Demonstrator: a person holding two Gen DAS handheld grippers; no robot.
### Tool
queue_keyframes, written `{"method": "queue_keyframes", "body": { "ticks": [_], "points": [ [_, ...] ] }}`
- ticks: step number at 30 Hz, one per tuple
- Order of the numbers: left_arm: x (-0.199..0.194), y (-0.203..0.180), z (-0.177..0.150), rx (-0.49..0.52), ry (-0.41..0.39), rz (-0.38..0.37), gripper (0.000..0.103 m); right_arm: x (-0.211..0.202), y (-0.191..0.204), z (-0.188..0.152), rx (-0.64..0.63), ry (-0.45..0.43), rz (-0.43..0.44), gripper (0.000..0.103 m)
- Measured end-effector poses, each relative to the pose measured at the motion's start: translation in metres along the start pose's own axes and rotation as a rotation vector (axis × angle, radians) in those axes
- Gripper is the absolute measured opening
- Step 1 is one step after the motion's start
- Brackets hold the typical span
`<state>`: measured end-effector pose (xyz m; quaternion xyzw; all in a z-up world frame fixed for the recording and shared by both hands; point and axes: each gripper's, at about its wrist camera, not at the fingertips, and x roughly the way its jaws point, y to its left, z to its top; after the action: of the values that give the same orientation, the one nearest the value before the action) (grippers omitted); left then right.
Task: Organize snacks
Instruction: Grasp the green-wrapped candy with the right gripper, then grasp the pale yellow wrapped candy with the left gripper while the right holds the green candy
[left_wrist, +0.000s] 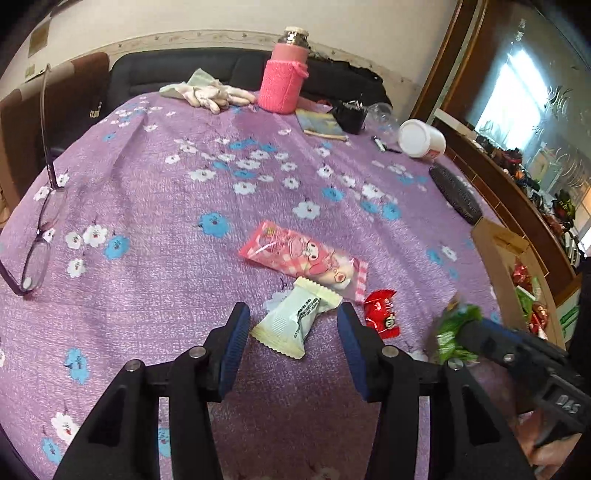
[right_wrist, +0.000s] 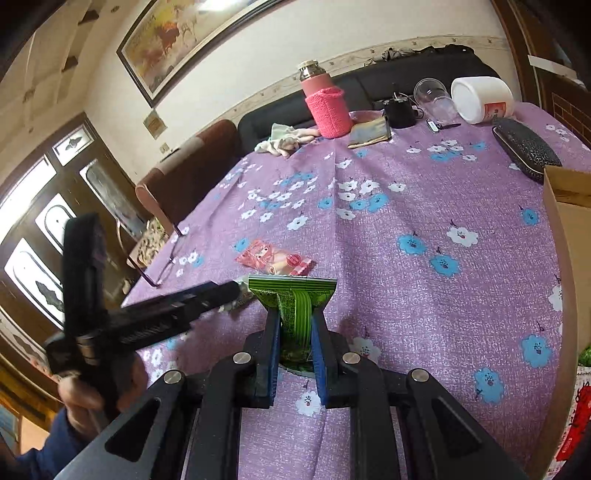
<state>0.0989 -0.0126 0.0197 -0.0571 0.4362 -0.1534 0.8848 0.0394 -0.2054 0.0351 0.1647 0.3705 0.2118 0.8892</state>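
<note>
Left gripper (left_wrist: 291, 332): spread around the pale green snack packet (left_wrist: 295, 321), near the cardboard box (left_wrist: 491, 243); light, crinkly, pinch mid-body.
Right gripper (right_wrist: 295, 332): pinching the green snack packet (right_wrist: 293, 295).

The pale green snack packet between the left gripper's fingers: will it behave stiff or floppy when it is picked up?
The pale green snack packet looks like thin crimped film, puffed in the middle, so it is probably light and will crumple rather than stay stiff. It lies flat on the tablecloth, so rolling seems unlikely. The open left gripper might slide on the smooth wrapper.
</note>
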Motion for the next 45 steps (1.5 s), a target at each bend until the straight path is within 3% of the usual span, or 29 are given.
{"method": "queue_keyframes", "body": {
  "ticks": [2, 6, 10, 21, 32, 45],
  "points": [
    [0.007, 0.000, 0.000, 0.003, 0.015, 0.013, 0.044, -0.002, 0.003, 0.000, -0.008, -0.010, 0.001, 0.017],
    [0.014, -0.009, -0.001, 0.066, -0.002, 0.093, 0.025, -0.001, 0.004, -0.003, -0.009, -0.005, 0.010, 0.017],
    [0.010, -0.012, -0.004, 0.078, -0.015, 0.119, 0.024, 0.000, 0.004, -0.004, -0.009, 0.000, 0.005, 0.017],
    [-0.033, -0.030, -0.011, 0.100, -0.138, 0.052, 0.024, -0.003, 0.011, -0.004, -0.060, -0.023, -0.046, 0.017],
    [-0.043, -0.046, -0.015, 0.172, -0.202, 0.100, 0.024, -0.007, 0.012, -0.004, -0.082, -0.043, -0.075, 0.017],
    [-0.053, -0.061, -0.022, 0.270, -0.330, 0.247, 0.024, -0.010, 0.013, -0.003, -0.081, -0.058, -0.085, 0.017]
  ]
}}
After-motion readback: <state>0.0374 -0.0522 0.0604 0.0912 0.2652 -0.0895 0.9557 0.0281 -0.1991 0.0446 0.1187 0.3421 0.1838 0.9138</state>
